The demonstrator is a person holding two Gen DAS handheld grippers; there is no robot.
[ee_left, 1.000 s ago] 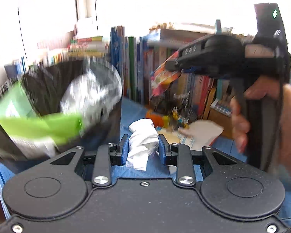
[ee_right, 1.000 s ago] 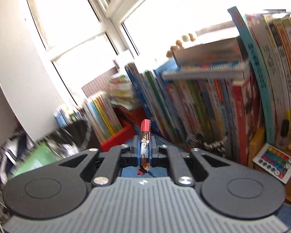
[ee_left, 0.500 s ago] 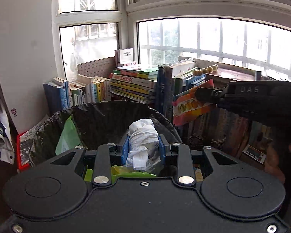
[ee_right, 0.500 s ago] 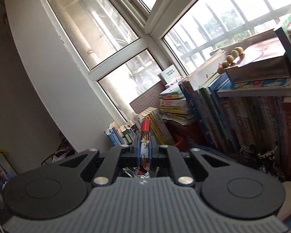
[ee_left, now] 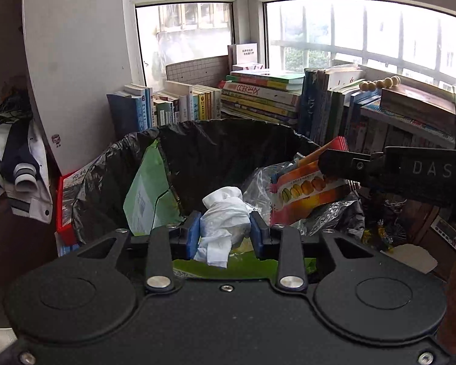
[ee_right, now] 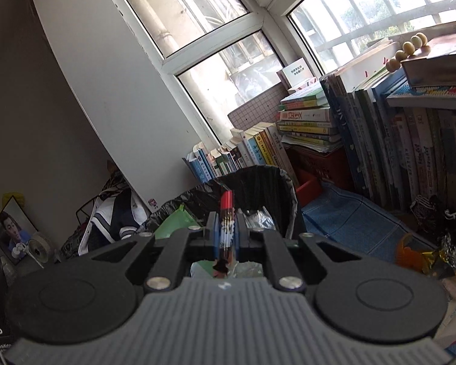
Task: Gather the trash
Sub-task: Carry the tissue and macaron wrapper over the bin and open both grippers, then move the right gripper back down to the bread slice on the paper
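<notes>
Both tools now reach the bin (ee_left: 228, 140): left (ee_left: 225, 231) grips one tissue (ee_left: 225, 216), right (ee_right: 226, 232) one wrapper (ee_right: 227, 222).

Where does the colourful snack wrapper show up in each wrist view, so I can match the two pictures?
Left wrist: snack wrapper right of centre, seen flat-on, held over the bin by the right gripper.
Right wrist: snack wrapper at centre, edge-on between the pads.
Shared landmark: black-lined bin.
</notes>
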